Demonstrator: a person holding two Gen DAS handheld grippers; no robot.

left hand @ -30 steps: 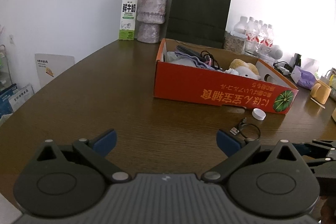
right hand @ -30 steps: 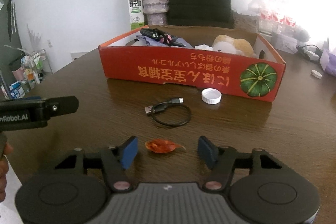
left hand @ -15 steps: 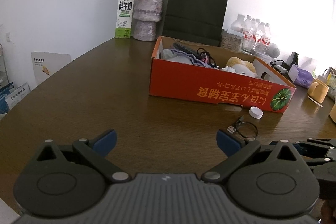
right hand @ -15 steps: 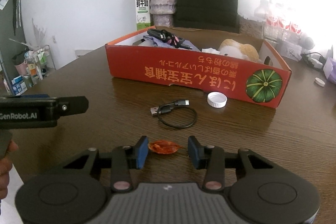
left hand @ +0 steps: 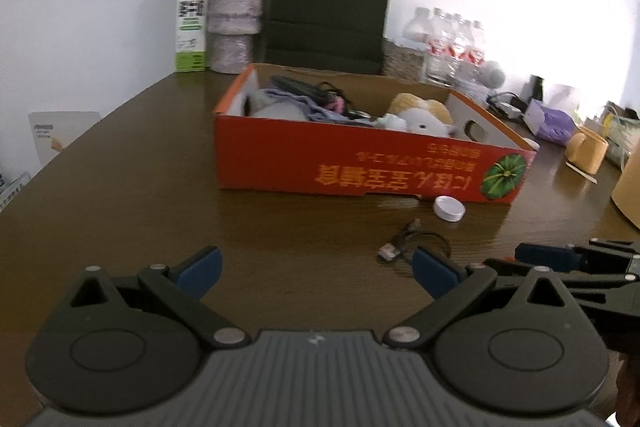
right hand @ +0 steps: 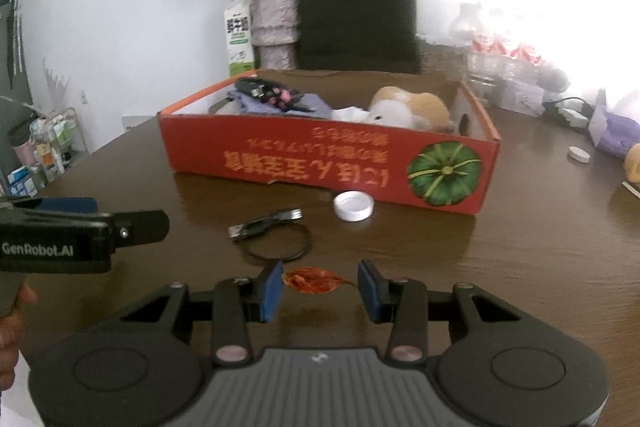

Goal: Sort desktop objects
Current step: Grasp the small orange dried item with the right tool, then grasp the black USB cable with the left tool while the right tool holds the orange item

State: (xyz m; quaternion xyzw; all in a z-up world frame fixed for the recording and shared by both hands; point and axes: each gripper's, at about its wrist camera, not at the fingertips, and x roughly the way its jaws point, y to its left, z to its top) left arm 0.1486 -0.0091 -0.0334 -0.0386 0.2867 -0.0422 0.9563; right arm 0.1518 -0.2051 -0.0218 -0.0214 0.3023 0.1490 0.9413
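A small red-orange wrapper (right hand: 314, 279) lies on the brown table between the blue pads of my right gripper (right hand: 320, 289), which is partly closed around it without clearly touching. A black USB cable (right hand: 276, 235) and a white bottle cap (right hand: 354, 205) lie just beyond; both also show in the left wrist view, the cable (left hand: 412, 245) and the cap (left hand: 449, 207). The orange cardboard box (right hand: 320, 165) holds cloth, a cable and a plush toy (right hand: 412, 109). My left gripper (left hand: 316, 267) is wide open and empty over bare table.
A vase of dried roses (left hand: 234, 23), a milk carton (left hand: 192, 25), a black paper bag (left hand: 328, 7) and water bottles (left hand: 448, 39) stand behind the box. A yellow mug (left hand: 586, 153) and a purple bag (left hand: 554, 123) are at the right. A second cap (right hand: 579, 155) lies right.
My right gripper has narrowed its jaws around the red wrapper and both views have shifted a little toward the box. The left gripper stays open.
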